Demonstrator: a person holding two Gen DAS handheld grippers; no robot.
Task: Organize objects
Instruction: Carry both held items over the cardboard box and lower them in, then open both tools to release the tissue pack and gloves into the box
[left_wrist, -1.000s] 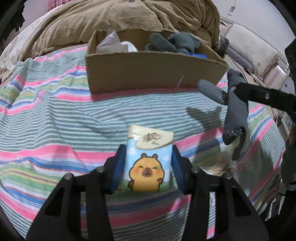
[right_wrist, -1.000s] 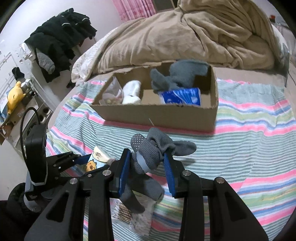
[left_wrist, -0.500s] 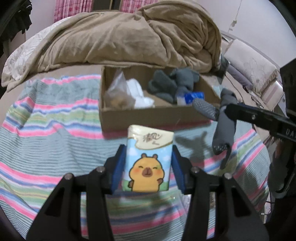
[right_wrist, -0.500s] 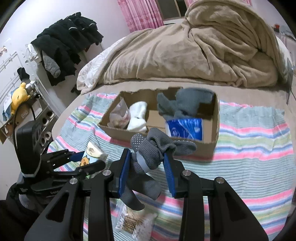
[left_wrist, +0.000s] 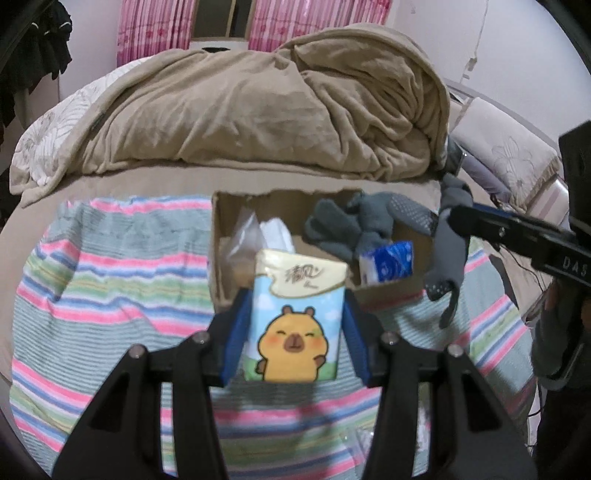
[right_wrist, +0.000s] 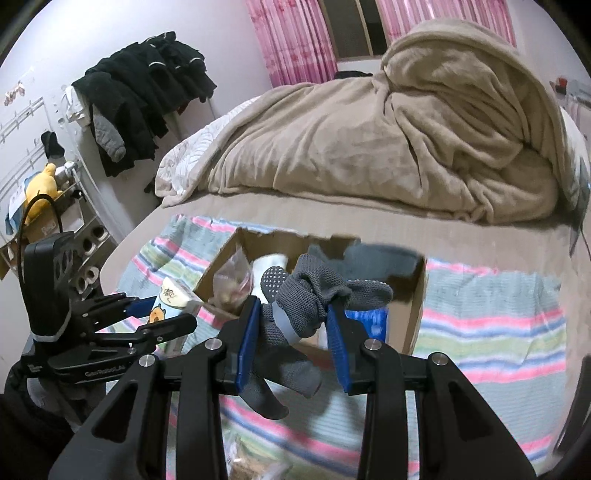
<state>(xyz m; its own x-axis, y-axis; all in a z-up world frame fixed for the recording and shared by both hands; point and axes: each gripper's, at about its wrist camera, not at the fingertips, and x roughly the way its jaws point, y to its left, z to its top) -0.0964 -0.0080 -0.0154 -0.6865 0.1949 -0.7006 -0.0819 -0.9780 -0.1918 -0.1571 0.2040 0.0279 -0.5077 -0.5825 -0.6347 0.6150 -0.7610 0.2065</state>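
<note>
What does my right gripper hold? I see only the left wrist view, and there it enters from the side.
Observer: A grey glove, bunched between both blue pads of the right gripper, which is shut on it.
Operator: Is my tissue pack above the box?
Observer: It seems not; in the right wrist view it hangs just outside the box's corner on the left.
Operator: What stands left of the bed?
Observer: A wire shelf with a yellow plush toy on it.
</note>
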